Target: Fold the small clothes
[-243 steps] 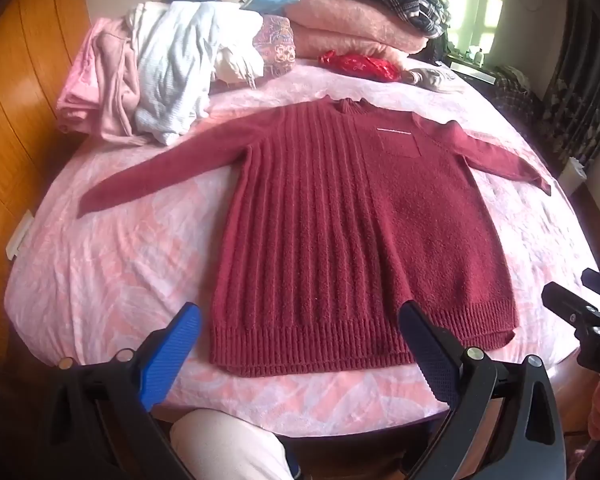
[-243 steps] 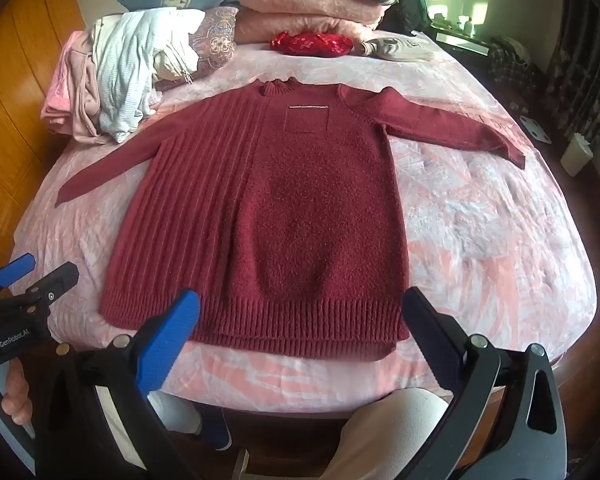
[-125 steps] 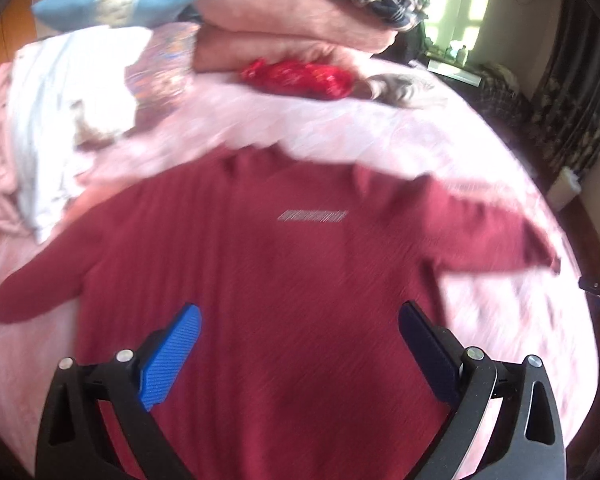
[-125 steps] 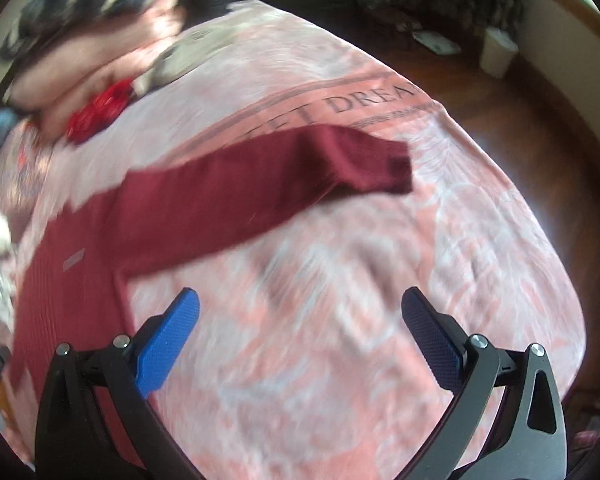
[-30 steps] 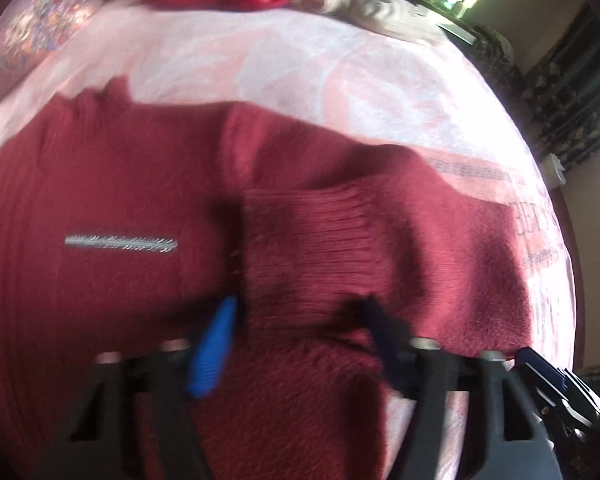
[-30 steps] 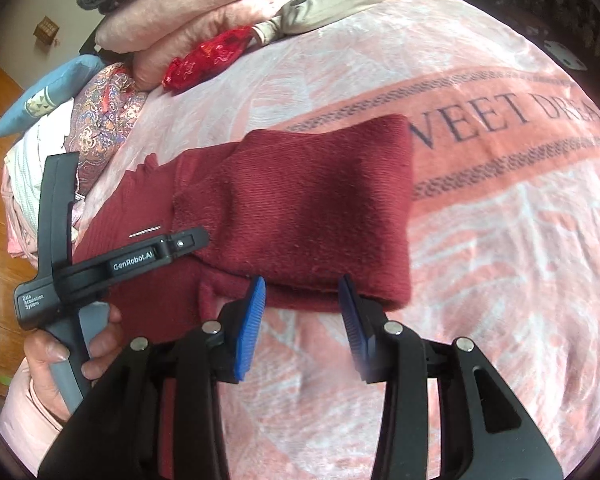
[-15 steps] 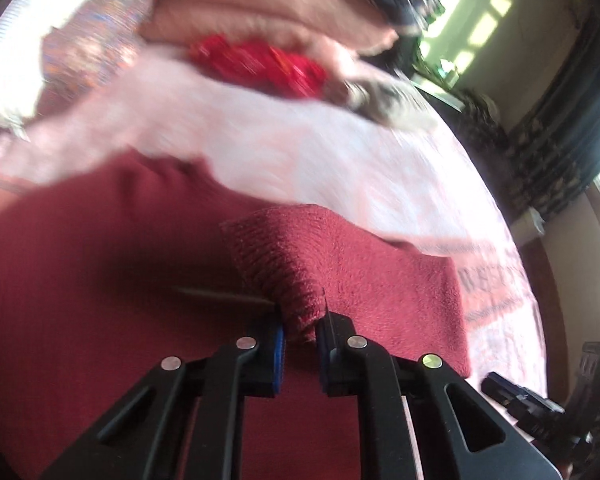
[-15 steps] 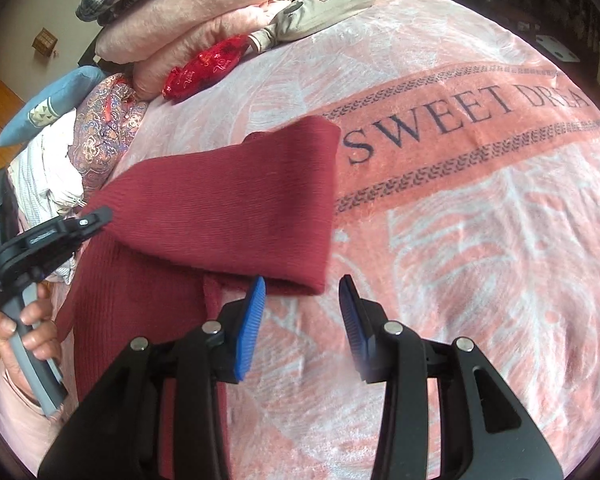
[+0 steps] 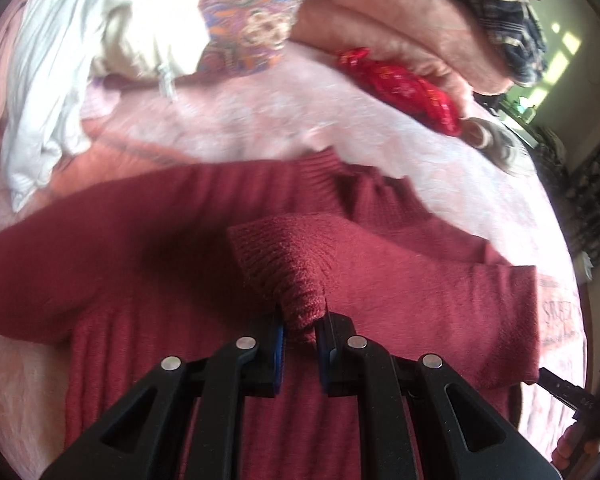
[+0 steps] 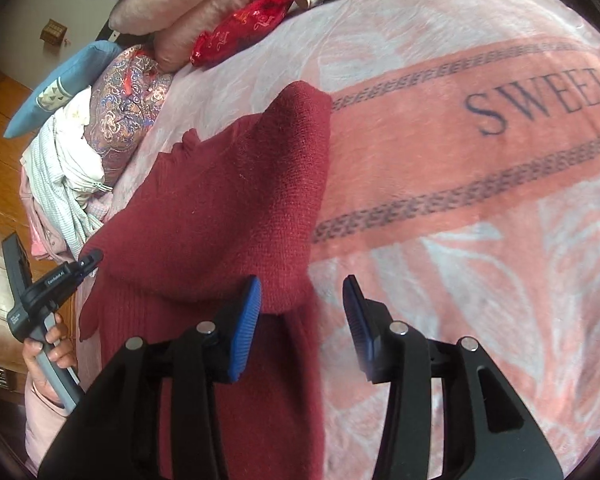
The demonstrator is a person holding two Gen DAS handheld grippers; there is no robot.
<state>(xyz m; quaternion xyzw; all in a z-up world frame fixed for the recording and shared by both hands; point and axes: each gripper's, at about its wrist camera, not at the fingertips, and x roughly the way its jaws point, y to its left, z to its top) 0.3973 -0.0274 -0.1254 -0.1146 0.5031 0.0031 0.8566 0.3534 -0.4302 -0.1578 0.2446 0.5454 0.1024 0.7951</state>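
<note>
The left gripper (image 9: 300,330) pinches the ribbed cuff (image 9: 288,276) over the maroon sweater (image 10: 204,216); the right gripper (image 10: 302,320), jaws opening, holds nothing.

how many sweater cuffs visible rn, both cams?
1. The right sleeve's cuff is pinched in the left gripper over the sweater chest. The left sleeve runs out of frame, so its cuff is hidden.

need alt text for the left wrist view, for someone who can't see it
The left claw is shut on the ribbed cuff of a dark red knit sweater, holding the sleeve folded across the sweater's body on a pink bedspread. Behind lie a red pouch, folded pink blankets and a heap of pale clothes.
</note>
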